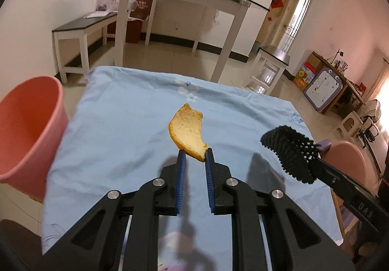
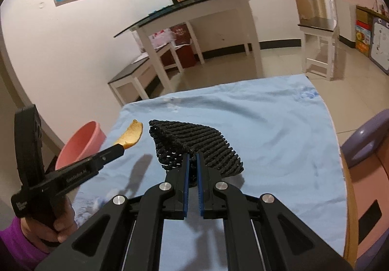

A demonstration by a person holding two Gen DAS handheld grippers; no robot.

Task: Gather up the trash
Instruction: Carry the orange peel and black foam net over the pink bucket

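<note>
1. Two grippers each carry one piece of trash above the blue-clothed desk. At the bottom centre of the left wrist view, the left gripper is clenched on the lower tip of an orange peel, whose long axis runs up and slightly left, away from the fingertips.
2. At the bottom centre of the right wrist view, the right gripper is clamped on the near corner of a black foam net, which fans out ahead of the fingers, clear of the cloth as far as its shadow suggests.
3. Farther out, the pink bin stands on the floor at the left edge of the left wrist view, just beside the desk's left side.
4. My judgement: the bin lies to the left of both grippers, and the left gripper is the nearer, so the peel likely goes in first with a leftward swing. The net has to cross the whole desk.
</note>
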